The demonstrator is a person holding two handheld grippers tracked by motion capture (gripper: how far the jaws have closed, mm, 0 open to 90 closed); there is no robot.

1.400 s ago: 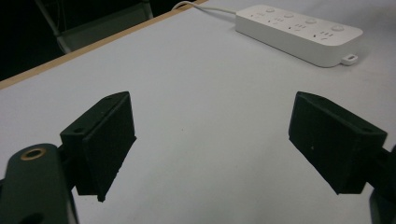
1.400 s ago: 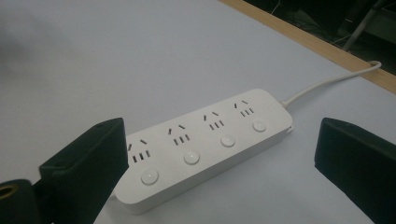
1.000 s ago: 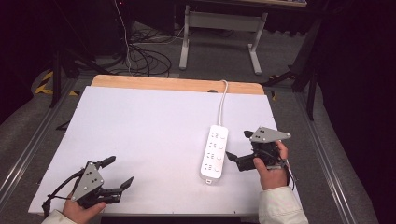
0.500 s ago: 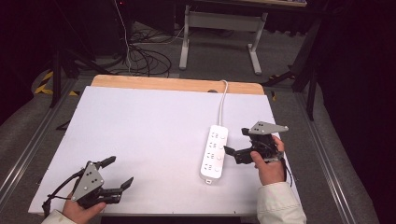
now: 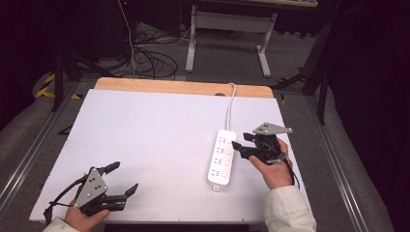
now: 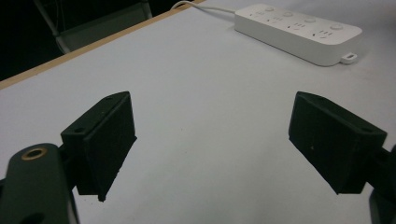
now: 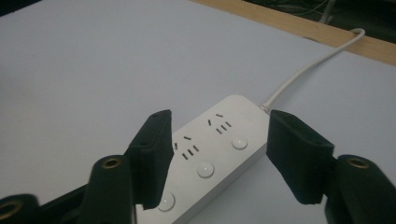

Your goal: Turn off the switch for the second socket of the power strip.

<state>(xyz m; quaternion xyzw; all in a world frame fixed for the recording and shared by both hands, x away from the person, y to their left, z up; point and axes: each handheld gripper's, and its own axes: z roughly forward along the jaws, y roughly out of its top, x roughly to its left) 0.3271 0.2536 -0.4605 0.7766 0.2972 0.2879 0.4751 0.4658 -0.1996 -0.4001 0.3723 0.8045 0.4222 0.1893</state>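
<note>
A white power strip [image 5: 222,158] lies flat on the white table top [image 5: 154,140], right of centre, its white cord [image 5: 230,106] running to the far edge. My right gripper [image 5: 237,149] hovers at the strip's right side, open, its jaws wide and pointing left over the strip's far half [image 7: 219,140]. Nothing is between them but the strip below. My left gripper [image 5: 121,180] rests at the table's near left corner, open and empty. From the left gripper view the power strip [image 6: 299,31] lies far ahead, beyond the spread jaws.
A wooden strip [image 5: 183,88] borders the table's far edge. Behind the table stand a desk frame [image 5: 227,29] and loose cables [image 5: 145,53] on the floor. Metal rails [image 5: 29,150] run along both sides of the table.
My right gripper has moved left and slightly farther up the table, closer over the power strip. The left gripper has stayed put.
</note>
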